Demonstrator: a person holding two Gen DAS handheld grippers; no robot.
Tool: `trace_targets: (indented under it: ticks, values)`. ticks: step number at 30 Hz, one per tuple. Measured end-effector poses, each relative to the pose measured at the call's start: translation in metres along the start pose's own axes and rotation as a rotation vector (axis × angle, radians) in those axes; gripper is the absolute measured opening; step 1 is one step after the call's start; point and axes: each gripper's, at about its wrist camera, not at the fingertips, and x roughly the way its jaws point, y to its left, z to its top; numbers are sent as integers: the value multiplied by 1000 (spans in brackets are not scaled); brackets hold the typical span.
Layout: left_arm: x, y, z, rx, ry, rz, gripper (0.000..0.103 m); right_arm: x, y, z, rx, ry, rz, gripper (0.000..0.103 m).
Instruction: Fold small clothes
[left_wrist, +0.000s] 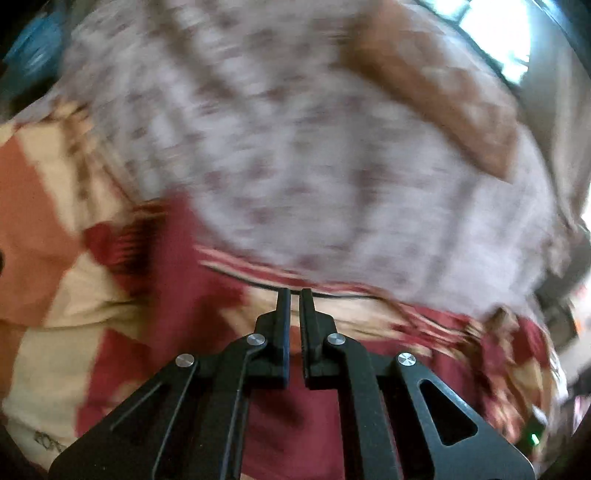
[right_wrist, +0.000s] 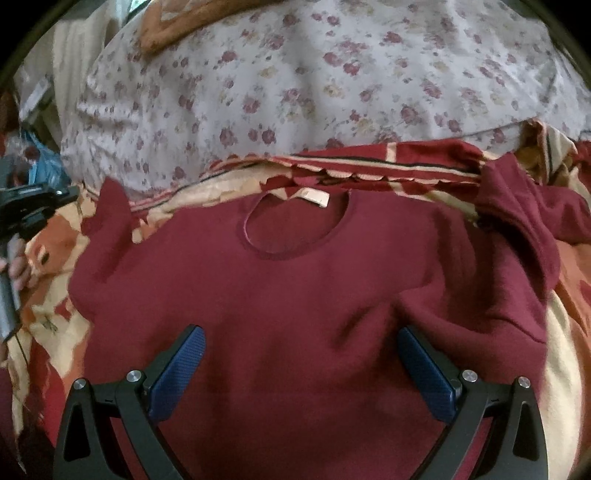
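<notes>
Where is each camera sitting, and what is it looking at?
Left wrist view: sits on the left gripper, looking down past its shut fingers at the patterned blanket and the flowery pillow; blurry.
Right wrist view: sits on the right gripper, looking down between its open fingers at the red shirt; at the left edge a hand holds a gripper handle.
Both show the blanket, the flowery pillow and an orange cloth behind it.
</notes>
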Motion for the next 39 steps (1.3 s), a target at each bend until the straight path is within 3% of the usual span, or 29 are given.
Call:
trace_targets:
  ticks: [3,7,8,9,11,13,15,17,20,22,24,25,26,27,30,32,35,39]
  values:
    - [-14,-57,-10,123,-14,-64,4,-17,-7,5,34,-37,-4,103]
    - [-10,-60,-19,69,27,-20,8,-38,-16,9,70,-66,0,103]
    - [-3,-48,-19,27,52,19,19,-40,-16,8,72,-64,3,103]
    - [0,-35,-21,-1,68,46,39,-41,-16,7,71,-64,4,103]
    - [7,3,-26,-99,75,139,63,-39,-14,5,66,-54,6,103]
    - [6,52,-33,-212,-8,240,67,-33,-13,4,63,-39,13,103]
    - [14,102,-33,-315,-23,333,77,-23,-11,3,62,-17,21,103]
    - [31,139,-33,-377,18,384,77,-14,-11,1,59,4,23,103]
    - [53,163,-34,-417,51,389,77,-1,-9,-1,52,30,27,103]
    - [67,161,-30,-384,50,371,77,4,-7,0,41,35,20,103]
    - [85,147,-24,-271,63,387,72,8,-3,0,18,33,10,103]
    - [94,141,-23,-224,91,413,60,10,-1,0,2,33,4,103]
    - [102,136,-23,-187,129,429,20,11,0,0,-6,32,1,103]
    - [111,132,-24,-183,174,401,6,11,1,0,-12,31,-1,103]
    - [99,118,-23,-170,125,365,5,11,-1,1,-14,25,6,103]
    - [82,105,-20,-166,100,301,5,8,-4,1,3,18,22,103]
    - [47,69,-12,-139,57,170,5,-1,-7,4,32,-2,34,103]
    - [9,-11,-10,-1,1,-7,5,-23,-11,11,54,-60,22,103]
